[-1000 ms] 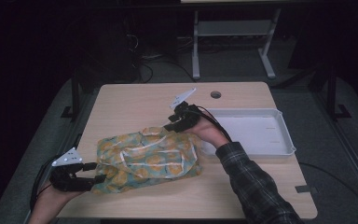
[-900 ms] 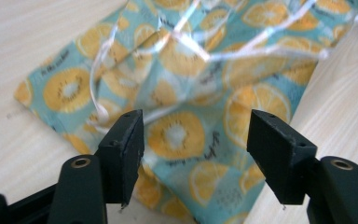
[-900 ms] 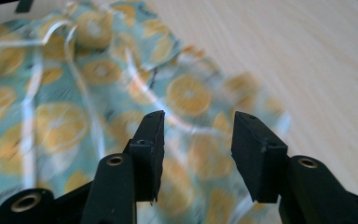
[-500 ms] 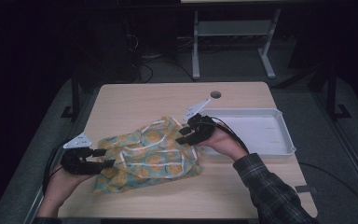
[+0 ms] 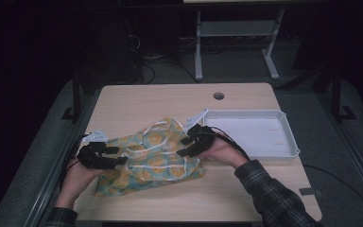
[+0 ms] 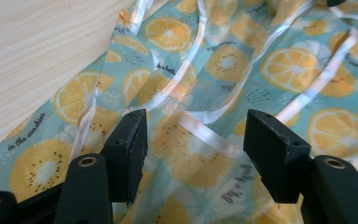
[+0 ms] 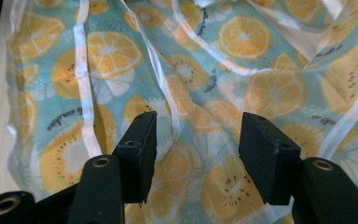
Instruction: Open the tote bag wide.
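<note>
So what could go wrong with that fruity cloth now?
Both grippers, the left gripper and the right gripper, have their jaws open over the cloth, so neither has hold of it. It is thin and wrinkled, so a pinch might catch just one layer or slip off. The tray sits close beside the right hand, which might bump it.
</note>
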`<state>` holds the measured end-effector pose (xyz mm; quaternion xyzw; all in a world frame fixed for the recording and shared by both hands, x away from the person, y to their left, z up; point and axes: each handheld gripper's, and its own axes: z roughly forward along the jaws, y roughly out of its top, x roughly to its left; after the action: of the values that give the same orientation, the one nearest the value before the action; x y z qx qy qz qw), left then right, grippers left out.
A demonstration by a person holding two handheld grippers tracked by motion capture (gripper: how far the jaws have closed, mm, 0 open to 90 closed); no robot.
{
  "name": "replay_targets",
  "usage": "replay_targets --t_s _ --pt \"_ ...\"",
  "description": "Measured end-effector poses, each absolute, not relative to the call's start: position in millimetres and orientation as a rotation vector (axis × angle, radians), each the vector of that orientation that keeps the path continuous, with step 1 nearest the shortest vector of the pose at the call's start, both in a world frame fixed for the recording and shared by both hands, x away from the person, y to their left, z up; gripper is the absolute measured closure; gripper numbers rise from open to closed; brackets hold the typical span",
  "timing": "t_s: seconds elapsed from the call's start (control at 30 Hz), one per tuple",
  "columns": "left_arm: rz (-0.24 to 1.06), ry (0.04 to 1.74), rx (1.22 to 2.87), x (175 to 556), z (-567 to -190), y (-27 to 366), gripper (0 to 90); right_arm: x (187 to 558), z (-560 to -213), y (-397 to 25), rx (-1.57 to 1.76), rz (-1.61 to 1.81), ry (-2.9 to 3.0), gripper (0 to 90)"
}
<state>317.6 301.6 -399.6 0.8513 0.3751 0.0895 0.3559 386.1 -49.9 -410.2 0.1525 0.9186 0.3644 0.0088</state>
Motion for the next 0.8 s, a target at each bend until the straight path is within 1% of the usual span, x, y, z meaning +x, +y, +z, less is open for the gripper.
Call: replay_targets --t_s 0.07,0.1,0.13,0.17,0.2,0.23,0.27,0.3,0.37,0.4,0.43,0.47,0.8 --pt "0.215 0.974 2.201 319.8 -402.4 300.0 42.0 385.9 -412.9 -48.5 0.475 1.131 2.879 47.1" --pt "0.215 0.967 2.214 320.8 -404.8 298.6 47.2 385.5 -414.9 -46.8 0.469 1.108 2.883 50.2" --pt "0.215 0.967 2.214 320.8 -404.8 298.6 49.3 385.5 -414.9 -46.8 0.469 1.108 2.883 50.2" --pt "0.213 0.965 2.221 320.9 -406.3 297.9 49.3 385.8 -415.6 -46.4 0.470 1.105 2.889 52.5" --pt "0.213 0.961 2.225 321.1 -407.1 297.7 53.8 386.0 -416.2 -46.2 0.476 1.097 2.898 57.6" --pt "0.209 0.968 2.218 320.7 -408.3 296.6 61.8 386.5 -417.1 -46.3 0.476 1.090 2.903 64.3" --pt "0.210 0.960 2.234 321.2 -409.0 296.7 61.8 386.5 -417.1 -46.3 0.476 1.090 2.903 64.3" --pt "0.197 0.957 2.245 321.2 -410.4 295.5 70.6 386.7 -417.6 -46.8 0.483 1.078 2.908 73.1" --pt "0.192 0.947 2.257 321.4 -410.8 295.1 78.1 386.7 -418.2 -47.0 0.475 1.062 2.911 80.5" --pt "0.192 0.947 2.257 321.4 -410.8 295.1 82.0 386.7 -418.2 -47.0 0.475 1.062 2.911 80.5" --pt "0.198 0.944 2.256 320.9 -410.3 295.0 82.0 386.5 -418.5 -47.0 0.474 1.060 2.916 84.2" --pt "0.203 0.945 2.244 320.2 -408.7 295.7 87.8 385.8 -418.9 -47.3 0.466 1.055 2.911 89.1" --pt "0.258 0.928 2.142 310.6 -394.0 302.2 89.2 383.6 -408.5 -54.1 0.451 1.101 2.864 89.8"
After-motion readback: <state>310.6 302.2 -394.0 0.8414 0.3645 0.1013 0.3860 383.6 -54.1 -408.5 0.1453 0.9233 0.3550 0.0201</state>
